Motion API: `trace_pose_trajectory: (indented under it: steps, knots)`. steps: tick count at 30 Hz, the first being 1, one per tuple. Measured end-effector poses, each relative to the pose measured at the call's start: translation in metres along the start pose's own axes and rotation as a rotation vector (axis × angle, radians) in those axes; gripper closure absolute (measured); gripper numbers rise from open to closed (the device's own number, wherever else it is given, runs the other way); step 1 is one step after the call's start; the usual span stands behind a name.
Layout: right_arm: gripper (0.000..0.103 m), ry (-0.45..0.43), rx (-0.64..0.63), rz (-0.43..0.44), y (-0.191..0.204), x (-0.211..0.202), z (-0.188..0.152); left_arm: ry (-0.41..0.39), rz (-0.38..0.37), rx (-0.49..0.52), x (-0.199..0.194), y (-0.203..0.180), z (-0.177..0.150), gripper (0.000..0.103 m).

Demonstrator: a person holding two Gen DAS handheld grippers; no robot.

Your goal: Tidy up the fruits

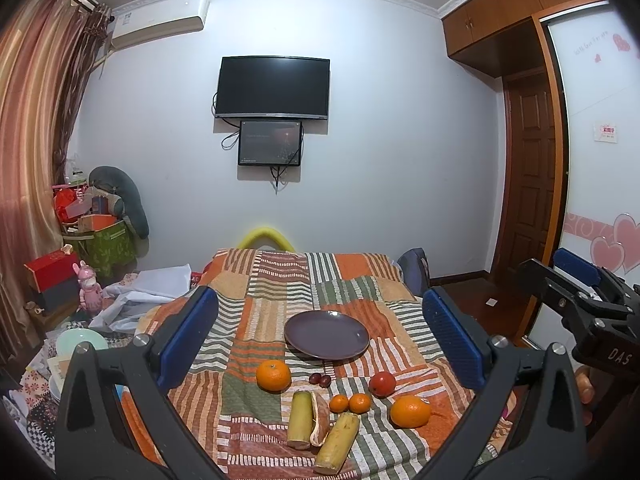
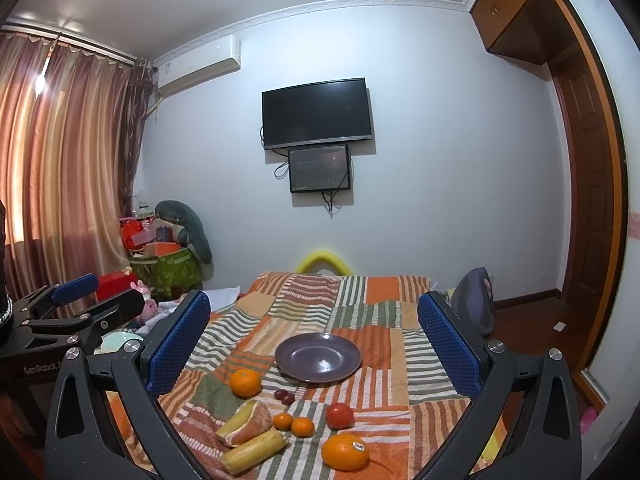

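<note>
An empty dark purple plate (image 1: 326, 335) (image 2: 318, 358) lies on a patchwork bedspread (image 1: 280, 280). In front of it lie two oranges (image 1: 273, 376) (image 1: 410, 411), two small tangerines (image 1: 349, 403), a red tomato-like fruit (image 1: 382, 383), two dark red jujubes (image 1: 320, 379), a pomelo wedge (image 1: 320, 420) and two yellow sugarcane pieces (image 1: 301, 419) (image 1: 338, 443). My left gripper (image 1: 320, 340) is open and empty above the fruits. My right gripper (image 2: 314, 340) is open and empty too. It shows at the right of the left view (image 1: 576, 284).
A wall TV (image 1: 273, 87) hangs behind the bed. Boxes, a green bin (image 1: 106, 244) and toys crowd the left side. A wardrobe and door (image 1: 528, 184) stand on the right. A bag (image 2: 474, 300) sits by the bed's right edge.
</note>
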State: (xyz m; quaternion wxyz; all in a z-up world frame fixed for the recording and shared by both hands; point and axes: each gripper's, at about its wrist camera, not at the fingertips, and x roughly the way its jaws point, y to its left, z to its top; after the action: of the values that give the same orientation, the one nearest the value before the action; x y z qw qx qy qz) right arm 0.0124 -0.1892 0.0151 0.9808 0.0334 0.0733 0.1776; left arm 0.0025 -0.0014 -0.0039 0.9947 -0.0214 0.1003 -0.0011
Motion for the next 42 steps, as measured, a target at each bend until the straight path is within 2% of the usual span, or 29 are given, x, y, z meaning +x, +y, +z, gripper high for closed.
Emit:
trace_pose_trajectory:
  steps: [42]
  knots:
    - [0.000,0.027,-0.002,0.001,0.0003,0.0035,-0.0006,0.022,-0.012,-0.001,0.0092,0.0012,-0.0040,0.000]
